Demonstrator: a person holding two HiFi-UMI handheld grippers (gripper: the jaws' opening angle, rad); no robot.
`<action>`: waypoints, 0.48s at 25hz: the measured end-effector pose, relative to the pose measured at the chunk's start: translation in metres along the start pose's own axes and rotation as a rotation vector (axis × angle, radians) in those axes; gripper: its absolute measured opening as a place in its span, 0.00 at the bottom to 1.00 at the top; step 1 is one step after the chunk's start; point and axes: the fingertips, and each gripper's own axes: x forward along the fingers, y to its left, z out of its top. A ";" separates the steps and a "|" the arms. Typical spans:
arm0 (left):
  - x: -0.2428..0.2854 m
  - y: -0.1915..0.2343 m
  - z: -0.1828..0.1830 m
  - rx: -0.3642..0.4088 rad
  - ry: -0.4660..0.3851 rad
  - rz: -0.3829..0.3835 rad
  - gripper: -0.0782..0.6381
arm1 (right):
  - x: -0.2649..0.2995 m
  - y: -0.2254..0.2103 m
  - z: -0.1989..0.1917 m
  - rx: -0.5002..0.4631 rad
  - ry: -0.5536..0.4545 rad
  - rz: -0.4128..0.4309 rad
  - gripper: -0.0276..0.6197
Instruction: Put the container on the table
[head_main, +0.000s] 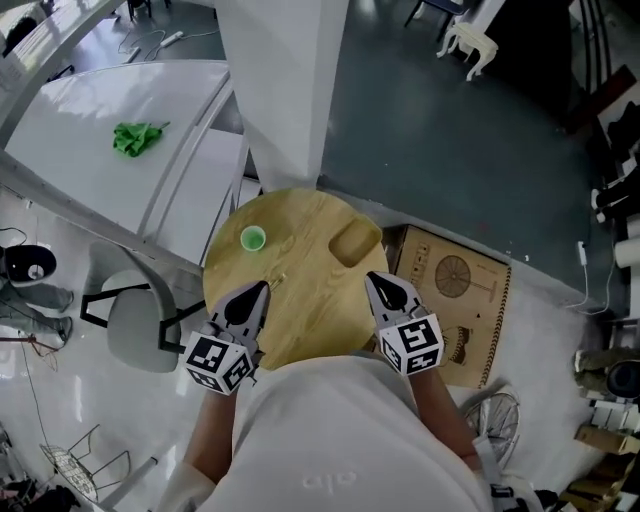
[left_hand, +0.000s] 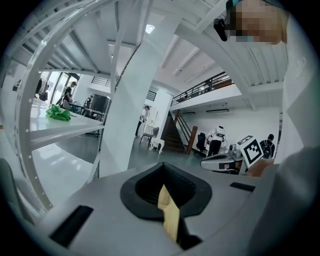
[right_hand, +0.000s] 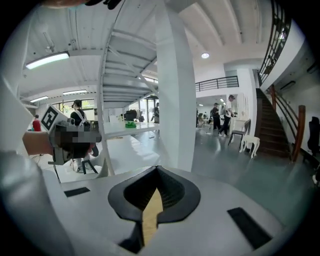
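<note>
A round wooden table (head_main: 300, 320) stands below me in the head view. On its far side sit a small green cup (head_main: 253, 238) at the left and a shallow wooden container (head_main: 355, 243) at the right. My left gripper (head_main: 262, 287) hangs over the table's near left part, jaws together and empty. My right gripper (head_main: 372, 279) hangs over the near right part, a little short of the wooden container, also shut and empty. In the left gripper view the left gripper (left_hand: 167, 200) shows only a thin wood-coloured slit between its pads. The right gripper (right_hand: 152, 200) looks the same in the right gripper view.
A white pillar (head_main: 285, 90) rises just behind the table. A white bench (head_main: 90, 120) with a green cloth (head_main: 138, 137) lies at the far left. A grey chair (head_main: 140, 325) stands left of the table, and a cardboard box (head_main: 455, 300) lies on the floor at its right.
</note>
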 end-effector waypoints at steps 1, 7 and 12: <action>0.001 -0.001 0.003 0.005 -0.002 -0.008 0.13 | -0.004 -0.002 0.003 -0.006 -0.009 -0.007 0.08; 0.005 -0.007 0.018 0.024 -0.021 -0.038 0.13 | -0.026 -0.007 0.019 -0.007 -0.057 -0.029 0.08; 0.006 -0.009 0.025 0.037 -0.033 -0.055 0.13 | -0.038 -0.003 0.022 -0.013 -0.085 -0.037 0.08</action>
